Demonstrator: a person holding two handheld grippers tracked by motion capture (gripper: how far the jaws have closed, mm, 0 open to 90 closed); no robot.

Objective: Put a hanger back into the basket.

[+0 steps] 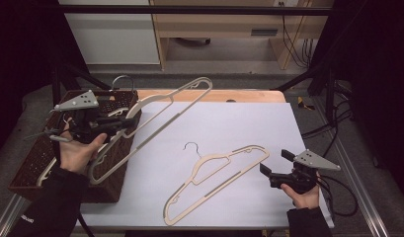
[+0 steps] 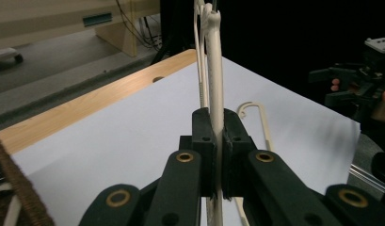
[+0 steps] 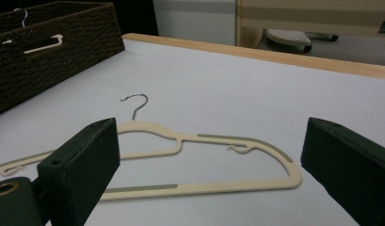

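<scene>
The tabletop (image 1: 229, 123) is seen from above, facing forward and down. Each gripper view is taken close along its own jaws; the flat hanger (image 3: 199, 160) is shared by all three.

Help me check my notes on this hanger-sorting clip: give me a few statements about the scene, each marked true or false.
1. The left gripper is shut on a cream hanger. True.
2. The right gripper grips the second hanger. False: its jaws are open, the hanger lies flat on the white sheet.
3. The wicker basket sits at the table's left. True.
4. The basket holds no hangers. False: one more hanger lies inside.
</scene>
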